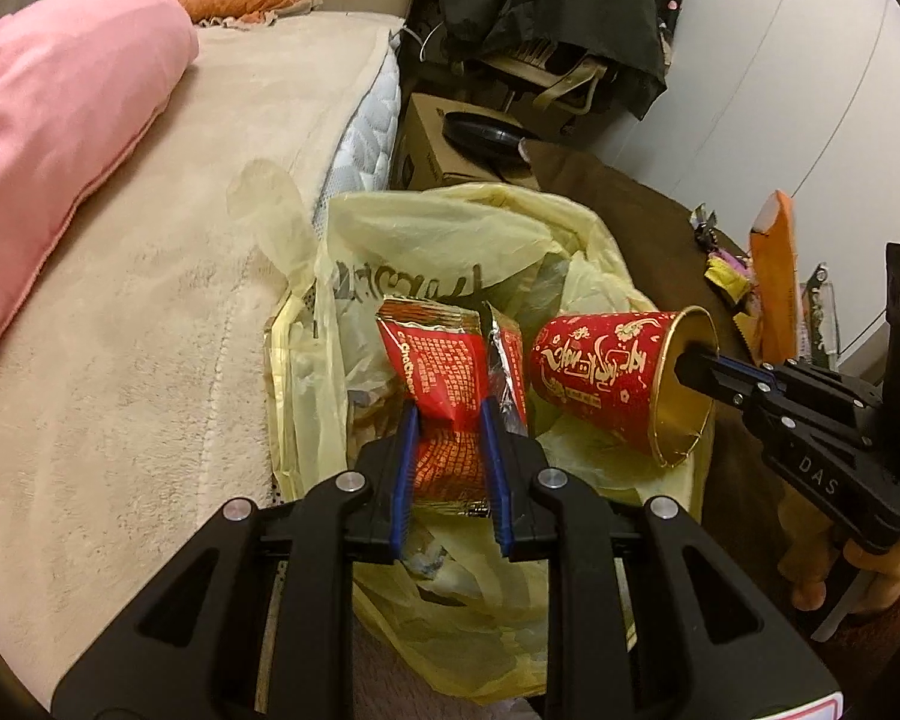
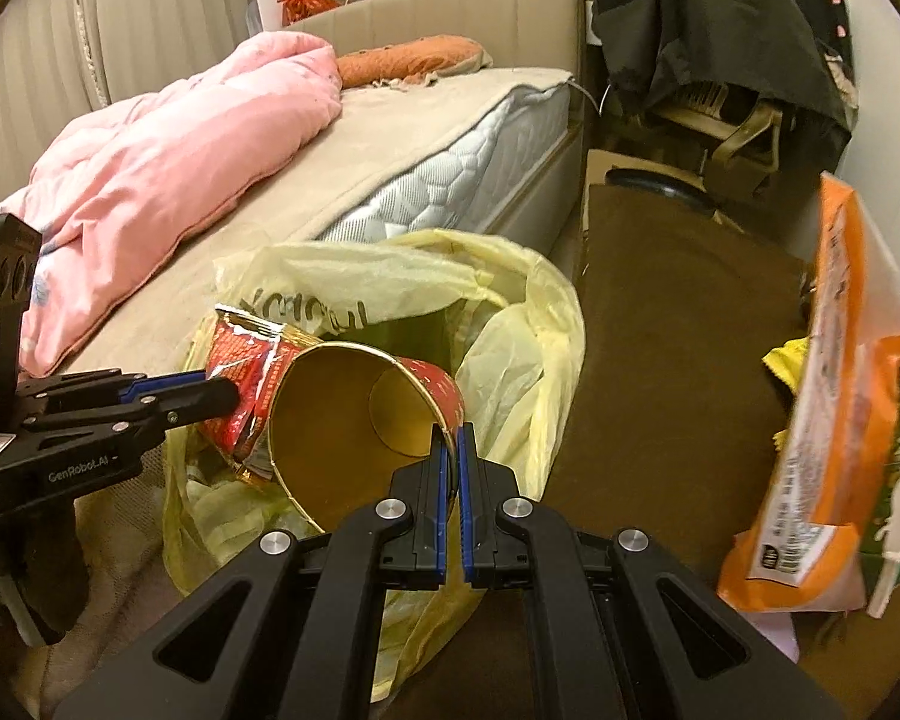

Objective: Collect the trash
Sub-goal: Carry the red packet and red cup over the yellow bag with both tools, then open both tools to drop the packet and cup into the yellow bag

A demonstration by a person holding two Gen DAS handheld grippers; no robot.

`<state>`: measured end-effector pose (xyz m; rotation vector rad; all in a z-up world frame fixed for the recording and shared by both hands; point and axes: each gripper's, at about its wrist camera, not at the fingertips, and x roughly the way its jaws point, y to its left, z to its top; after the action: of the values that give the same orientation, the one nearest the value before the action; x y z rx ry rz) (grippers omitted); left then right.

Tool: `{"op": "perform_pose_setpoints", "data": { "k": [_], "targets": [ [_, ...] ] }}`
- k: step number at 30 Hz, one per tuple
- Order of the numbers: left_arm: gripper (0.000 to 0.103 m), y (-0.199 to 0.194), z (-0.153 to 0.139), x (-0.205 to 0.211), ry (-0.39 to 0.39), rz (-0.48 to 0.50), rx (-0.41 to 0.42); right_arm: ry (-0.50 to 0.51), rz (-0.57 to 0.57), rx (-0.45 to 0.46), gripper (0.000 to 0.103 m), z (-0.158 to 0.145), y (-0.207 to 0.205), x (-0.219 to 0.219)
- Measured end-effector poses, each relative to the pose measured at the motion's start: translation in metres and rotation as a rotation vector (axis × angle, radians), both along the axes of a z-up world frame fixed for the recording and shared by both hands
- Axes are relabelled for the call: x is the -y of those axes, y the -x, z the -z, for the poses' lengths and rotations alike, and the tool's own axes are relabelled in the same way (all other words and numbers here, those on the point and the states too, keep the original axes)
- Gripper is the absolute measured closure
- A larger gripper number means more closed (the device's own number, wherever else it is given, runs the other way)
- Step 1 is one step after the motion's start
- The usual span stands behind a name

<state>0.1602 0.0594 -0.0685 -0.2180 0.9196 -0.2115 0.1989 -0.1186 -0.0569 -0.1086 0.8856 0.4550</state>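
Note:
A yellow plastic trash bag (image 1: pixel 450 222) stands open beside the bed; it also shows in the right wrist view (image 2: pixel 510 324). My left gripper (image 1: pixel 450 414) is shut on a crumpled red snack wrapper (image 1: pixel 438 360) and holds it over the bag's mouth. It shows from the side in the right wrist view (image 2: pixel 222 399) with the wrapper (image 2: pixel 240 360). My right gripper (image 2: pixel 452 438) is shut on the rim of a red paper cup with a gold inside (image 2: pixel 342 420), tilted on its side over the bag. The cup (image 1: pixel 606 372) and right gripper (image 1: pixel 690 363) also show in the left wrist view.
A bed with a beige cover (image 1: pixel 150 330) and a pink quilt (image 1: pixel 60 96) lies to the left. A brown table (image 2: pixel 678 312) to the right holds an orange snack bag (image 2: pixel 828 420) and small wrappers (image 1: pixel 726 270). A cardboard box (image 1: pixel 432 144) and dark clothes (image 1: pixel 546 6) stand behind.

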Motion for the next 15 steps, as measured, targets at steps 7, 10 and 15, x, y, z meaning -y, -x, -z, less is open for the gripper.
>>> {"op": "perform_pose_setpoints", "data": {
  "k": [7,10,15],
  "targets": [
    [0.074,-0.003,0.007,-0.005,0.05,-0.002,-0.019,0.001,0.013,-0.02,0.098,0.006,-0.003,0.0],
    [0.068,-0.001,0.001,-0.011,0.068,-0.015,-0.002,0.012,0.018,-0.015,0.098,0.004,-0.003,0.001],
    [0.065,0.004,-0.01,-0.018,0.068,-0.054,0.026,0.027,0.028,0.003,0.098,-0.004,0.001,0.003]
  ]
}}
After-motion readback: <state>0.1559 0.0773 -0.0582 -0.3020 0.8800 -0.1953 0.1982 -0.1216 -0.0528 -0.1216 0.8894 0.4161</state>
